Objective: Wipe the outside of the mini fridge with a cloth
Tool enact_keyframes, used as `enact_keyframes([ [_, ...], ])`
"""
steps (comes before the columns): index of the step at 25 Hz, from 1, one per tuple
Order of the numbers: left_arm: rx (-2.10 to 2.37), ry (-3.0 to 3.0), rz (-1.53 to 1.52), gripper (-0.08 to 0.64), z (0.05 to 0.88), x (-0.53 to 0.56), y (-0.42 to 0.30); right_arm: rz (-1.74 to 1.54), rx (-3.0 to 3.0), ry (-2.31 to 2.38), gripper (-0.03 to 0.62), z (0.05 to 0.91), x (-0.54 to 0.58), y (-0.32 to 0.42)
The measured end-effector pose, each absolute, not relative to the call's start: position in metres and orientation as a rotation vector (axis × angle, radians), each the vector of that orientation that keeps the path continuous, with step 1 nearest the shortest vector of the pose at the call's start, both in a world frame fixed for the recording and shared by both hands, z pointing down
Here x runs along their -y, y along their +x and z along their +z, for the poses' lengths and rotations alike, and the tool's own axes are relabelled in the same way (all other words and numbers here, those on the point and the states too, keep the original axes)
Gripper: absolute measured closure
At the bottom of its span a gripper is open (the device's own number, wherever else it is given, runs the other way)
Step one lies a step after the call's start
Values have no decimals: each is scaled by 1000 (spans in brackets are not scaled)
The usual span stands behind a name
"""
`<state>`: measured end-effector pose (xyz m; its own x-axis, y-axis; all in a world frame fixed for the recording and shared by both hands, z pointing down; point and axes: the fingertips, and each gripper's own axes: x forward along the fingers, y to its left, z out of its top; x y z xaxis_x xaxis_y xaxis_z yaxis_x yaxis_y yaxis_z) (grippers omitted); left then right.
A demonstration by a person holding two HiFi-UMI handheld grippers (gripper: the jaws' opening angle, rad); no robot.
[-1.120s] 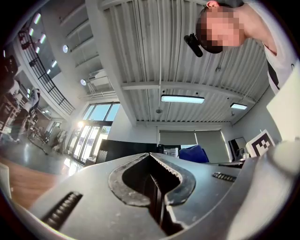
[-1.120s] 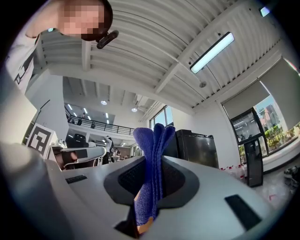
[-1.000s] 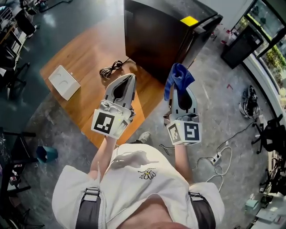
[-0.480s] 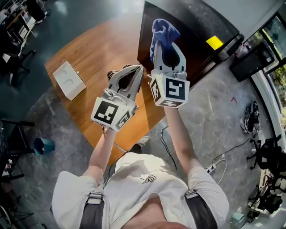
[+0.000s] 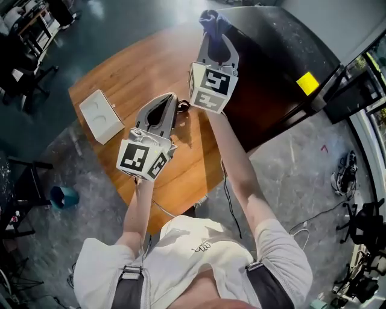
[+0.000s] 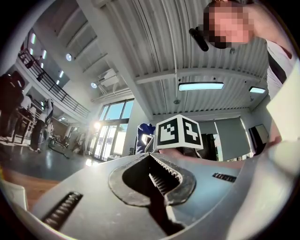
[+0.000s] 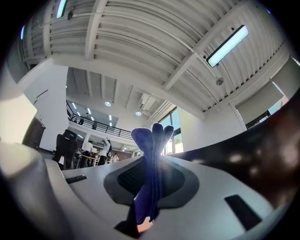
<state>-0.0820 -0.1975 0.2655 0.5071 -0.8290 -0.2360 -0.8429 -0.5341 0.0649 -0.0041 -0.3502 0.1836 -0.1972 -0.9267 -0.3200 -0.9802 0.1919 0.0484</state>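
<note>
The mini fridge [image 5: 271,60], a black box with a small yellow sticker [image 5: 307,82] on its top, stands at the far right end of the wooden table [image 5: 132,72]. The right gripper [image 5: 215,41] is clenched on a blue cloth [image 5: 211,18]. In the right gripper view the cloth is pinched between the two jaws, and its folded end stands out beyond the tips, so I think it is held this way to make the soft part meet the fridge before the hard jaws do. The right arm is stretched far forward and the cloth is up at the far left edge of the fridge. In the right gripper view the dark glossy wall of the fridge runs just beside the gripper, but I cannot tell if the cloth touches it. This position looks to me like the beginning of a stroke along that side or edge, because a high, far corner is a natural place to begin wiping. The left gripper [image 5: 167,99] is closed with nothing between its toothed jaws. It hangs lower, above the table and apart from the fridge, probably only to keep out of the way. A white box [image 5: 101,116] and a coiled cable [image 5: 183,107] lie on the table and are not in use.
</note>
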Motion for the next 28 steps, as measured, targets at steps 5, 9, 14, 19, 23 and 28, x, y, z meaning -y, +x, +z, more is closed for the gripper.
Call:
enact_keyframes([
  [5, -1554, -2653, 343, 555, 278, 212, -99, 339, -2191, -1960, 530, 186, 389, -4],
  [9, -1615, -2648, 332, 555, 288, 223, -113, 374, -2165, -2030, 530, 192, 407, -8],
  [14, -1640, -2660, 319, 555, 301, 229, -120, 384, -2100, -2082, 530, 196, 413, -5],
  [19, -1624, -2685, 317, 555, 304, 224, -112, 400, -2036, -2113, 531, 193, 393, 7],
  [23, -1596, -2704, 327, 555, 301, 217, -103, 416, -1967, -2164, 530, 186, 360, 30],
  [28, -1544, -2743, 353, 555, 297, 205, -85, 475, -1899, -2246, 530, 182, 321, 61],
])
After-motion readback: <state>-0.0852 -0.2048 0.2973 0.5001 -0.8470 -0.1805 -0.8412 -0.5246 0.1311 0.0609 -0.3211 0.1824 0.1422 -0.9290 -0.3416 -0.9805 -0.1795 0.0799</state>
